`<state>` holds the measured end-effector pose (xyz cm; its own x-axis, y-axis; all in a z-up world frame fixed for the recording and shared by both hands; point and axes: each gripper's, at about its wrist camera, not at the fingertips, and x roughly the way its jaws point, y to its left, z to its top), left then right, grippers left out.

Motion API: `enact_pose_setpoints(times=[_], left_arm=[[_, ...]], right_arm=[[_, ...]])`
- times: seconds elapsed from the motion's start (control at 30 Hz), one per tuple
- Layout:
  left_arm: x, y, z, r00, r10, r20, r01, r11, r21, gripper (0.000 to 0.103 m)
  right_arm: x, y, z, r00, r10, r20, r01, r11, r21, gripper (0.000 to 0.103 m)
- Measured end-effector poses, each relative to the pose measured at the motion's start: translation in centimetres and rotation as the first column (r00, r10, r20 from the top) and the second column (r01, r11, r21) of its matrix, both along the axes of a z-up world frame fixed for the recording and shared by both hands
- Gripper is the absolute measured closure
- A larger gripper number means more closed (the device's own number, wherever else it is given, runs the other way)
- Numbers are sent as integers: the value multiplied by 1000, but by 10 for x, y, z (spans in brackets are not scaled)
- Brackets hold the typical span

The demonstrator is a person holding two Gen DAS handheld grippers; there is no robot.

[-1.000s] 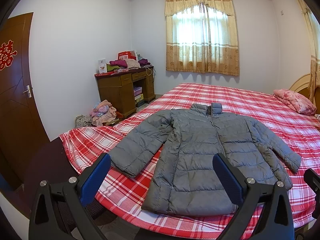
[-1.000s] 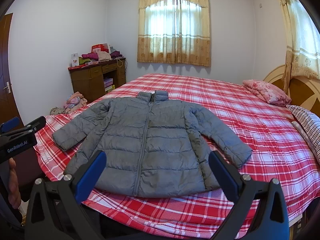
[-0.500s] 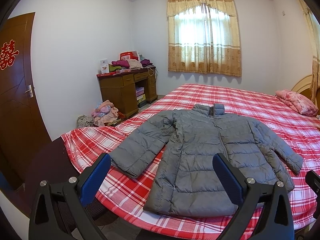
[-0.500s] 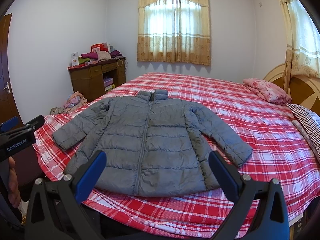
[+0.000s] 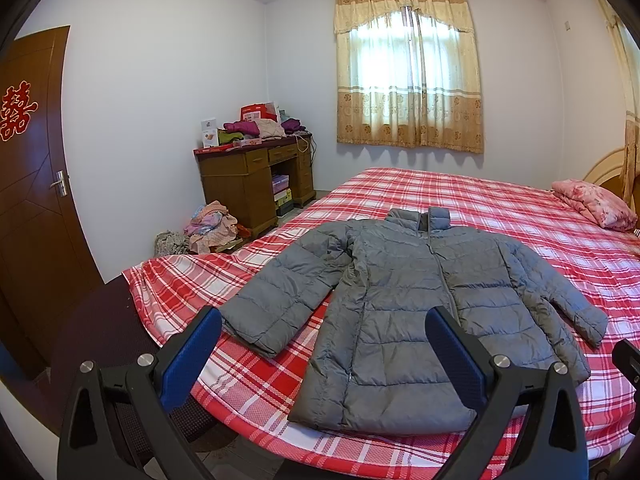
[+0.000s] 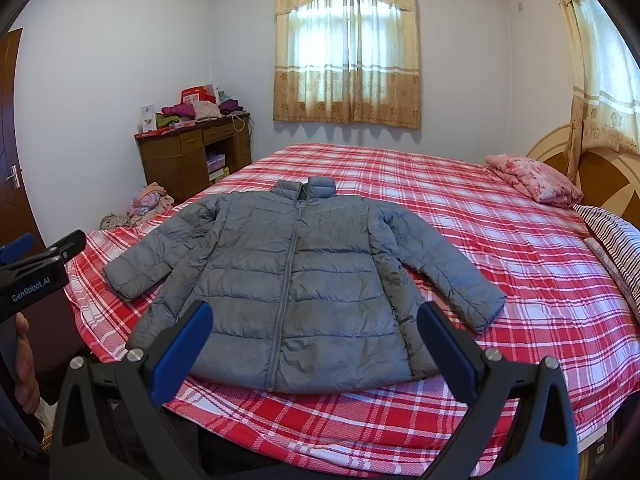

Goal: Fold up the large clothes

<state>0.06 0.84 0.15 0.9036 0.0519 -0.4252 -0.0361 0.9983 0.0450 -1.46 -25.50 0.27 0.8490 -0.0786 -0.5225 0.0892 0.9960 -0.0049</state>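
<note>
Spread across the bed's (image 6: 500, 240) near edge, the grey jacket (image 6: 296, 280) lies hem-first, collar away, ahead of the wide-open, empty left gripper (image 5: 324, 344) and right gripper (image 6: 316, 340), neither clearly nearer.

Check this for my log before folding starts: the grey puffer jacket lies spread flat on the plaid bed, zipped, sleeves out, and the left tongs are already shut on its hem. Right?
Not quite. The left tongs are open and hold nothing, short of the hem, as the left wrist view shows. The rest stands: the grey puffer jacket lies flat, zipped, sleeves out, on the plaid bed.
</note>
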Motion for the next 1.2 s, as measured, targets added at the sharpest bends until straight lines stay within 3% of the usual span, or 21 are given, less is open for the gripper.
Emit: enact_pose_setpoints(times=[1.2], left_arm=[[2,-3,-6,1000,-9,-12,9,1000,18,1]], right_arm=[[1,-2,-2,1000,-4,-8,4,1000,5,0]])
